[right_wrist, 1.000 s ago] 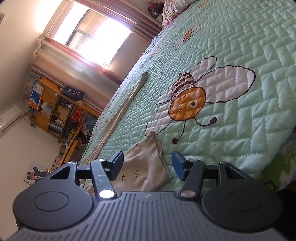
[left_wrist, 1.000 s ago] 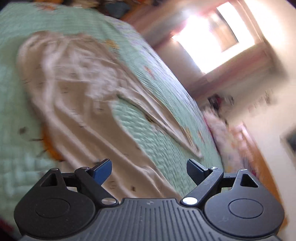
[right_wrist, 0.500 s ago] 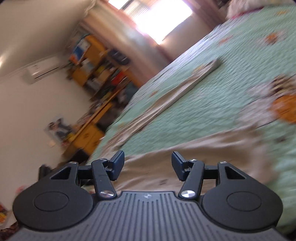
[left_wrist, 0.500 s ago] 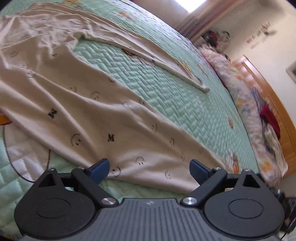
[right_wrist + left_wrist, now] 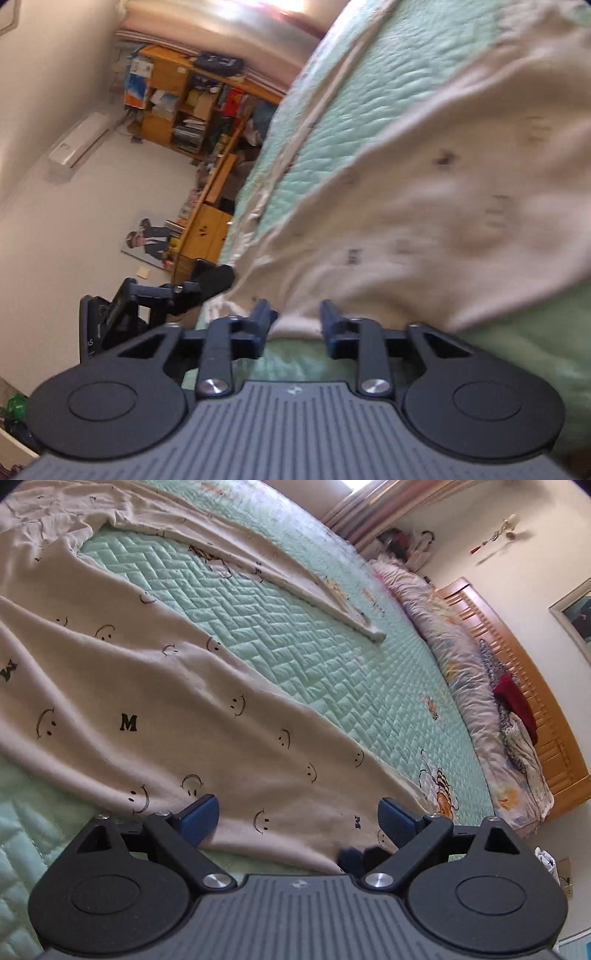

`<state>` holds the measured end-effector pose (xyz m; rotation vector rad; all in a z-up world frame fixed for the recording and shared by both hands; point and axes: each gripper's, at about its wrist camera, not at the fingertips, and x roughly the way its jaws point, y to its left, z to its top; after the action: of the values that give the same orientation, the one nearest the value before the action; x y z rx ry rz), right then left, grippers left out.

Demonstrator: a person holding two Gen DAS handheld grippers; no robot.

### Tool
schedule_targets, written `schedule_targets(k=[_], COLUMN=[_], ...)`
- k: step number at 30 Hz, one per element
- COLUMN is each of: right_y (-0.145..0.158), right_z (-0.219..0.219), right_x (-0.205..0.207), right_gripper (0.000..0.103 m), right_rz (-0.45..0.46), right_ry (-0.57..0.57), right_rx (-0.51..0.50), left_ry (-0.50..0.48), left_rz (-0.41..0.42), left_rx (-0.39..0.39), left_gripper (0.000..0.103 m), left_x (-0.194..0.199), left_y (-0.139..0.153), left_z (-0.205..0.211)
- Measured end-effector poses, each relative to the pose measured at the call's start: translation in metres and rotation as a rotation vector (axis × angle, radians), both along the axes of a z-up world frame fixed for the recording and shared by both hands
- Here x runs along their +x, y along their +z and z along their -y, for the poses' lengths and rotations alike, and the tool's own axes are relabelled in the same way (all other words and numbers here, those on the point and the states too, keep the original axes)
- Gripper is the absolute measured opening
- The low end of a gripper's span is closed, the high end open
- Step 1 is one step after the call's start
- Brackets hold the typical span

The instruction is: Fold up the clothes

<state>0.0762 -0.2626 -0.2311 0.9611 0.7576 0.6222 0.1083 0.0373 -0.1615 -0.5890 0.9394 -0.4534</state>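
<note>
Left hand-held gripper (image 5: 298,821) sits low in its frame with jaws spread wide, blue pads to either side of the near hem of the beige trousers (image 5: 155,686), nothing pinched. Over in the right wrist view, the right hand-held gripper (image 5: 294,328) has just been closing: jaws are now narrow, with the trouser edge (image 5: 424,206) lying between the pads, though whether they already press the cloth I cannot tell, as the fabric is blurred. The garment lies flat on the bed's green quilt (image 5: 306,657); its near leg runs as a long band from the left edge of the left view down to the lower right, while the second leg stretches along the top towards the upper right. Both tools are angled down at the bed from its near edge. Further back, a rumpled duvet (image 5: 469,686) lies against the wooden headboard (image 5: 517,672); in the right view, a cluttered bookshelf (image 5: 184,99) stands upper left.
</note>
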Motion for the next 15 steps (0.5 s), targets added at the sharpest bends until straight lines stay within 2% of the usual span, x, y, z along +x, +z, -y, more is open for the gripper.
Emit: schedule_targets(k=[4, 8, 12, 14, 15], right_y=[0.012, 0.038, 0.055, 0.054, 0.050], right_z=[0.013, 0.009, 0.000, -0.007, -0.010], right_x=[-0.011, -0.012, 0.004, 0.017, 0.025], right_gripper=[0.024, 0.026, 0.029, 0.033, 0.036], right_rz=[0.009, 0.127, 0.235, 0.242, 0.216], right_ry=[-0.008, -0.005, 0.056, 0.109, 0.141], right_rx=[-0.063, -0.201, -0.327, -0.342, -0.355], left_ry=[0.003, -0.018, -0.017, -0.016, -0.016], left_rz=[-0.013, 0.007, 0.007, 0.006, 0.006], left_rx=[-0.001, 0.035, 0.028, 0.023, 0.021], left_gripper=[0.094, 0.094, 0.095, 0.095, 0.095], left_x=[0.002, -0.001, -0.001, -0.001, 0.000], left_y=[-0.001, -0.001, -0.002, -0.002, -0.002], left_z=[-0.002, 0.001, 0.001, 0.001, 0.000])
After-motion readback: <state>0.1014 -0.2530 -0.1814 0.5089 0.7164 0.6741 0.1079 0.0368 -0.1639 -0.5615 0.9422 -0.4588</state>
